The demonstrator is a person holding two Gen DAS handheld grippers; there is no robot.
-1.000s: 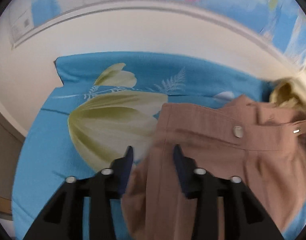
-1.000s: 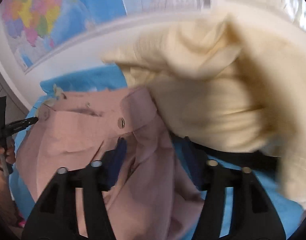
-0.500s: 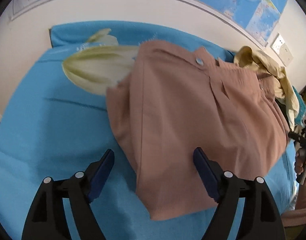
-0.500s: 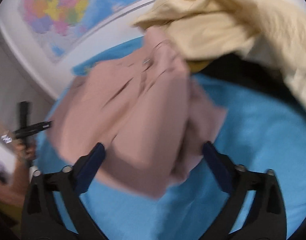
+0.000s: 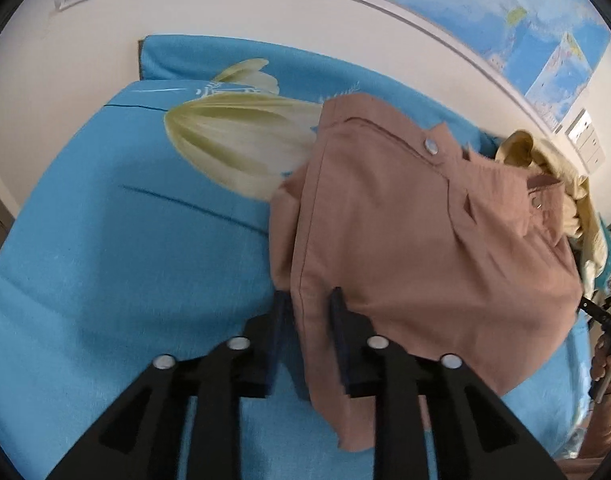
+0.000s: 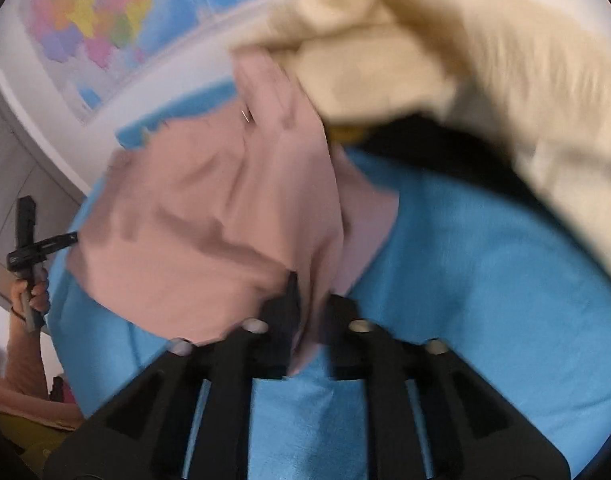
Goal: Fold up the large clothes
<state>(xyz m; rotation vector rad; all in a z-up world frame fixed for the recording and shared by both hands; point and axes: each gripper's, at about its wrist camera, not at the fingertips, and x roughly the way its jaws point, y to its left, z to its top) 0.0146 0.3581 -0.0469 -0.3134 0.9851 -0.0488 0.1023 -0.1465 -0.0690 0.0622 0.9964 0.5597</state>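
Observation:
Dusty-pink trousers (image 5: 417, 240) with a silver waist button lie folded on a blue bedsheet (image 5: 117, 264) printed with a pale tulip. My left gripper (image 5: 310, 300) is shut on the trousers' left edge near the lower end. In the right wrist view the same pink trousers (image 6: 225, 208) are bunched, and my right gripper (image 6: 313, 300) is shut on a fold at their near right edge. The right view is blurred by motion.
A heap of cream-yellow clothes (image 6: 445, 60) lies beside the trousers at the right, also seen in the left wrist view (image 5: 565, 184). A white wall with a world map (image 5: 485, 4) runs behind the bed. A bare arm holds the other gripper (image 6: 29, 248).
Half a second ago both grippers were wide open, back from the trousers. Now both have closed on the fabric: left on the left edge, right on the near right fold.

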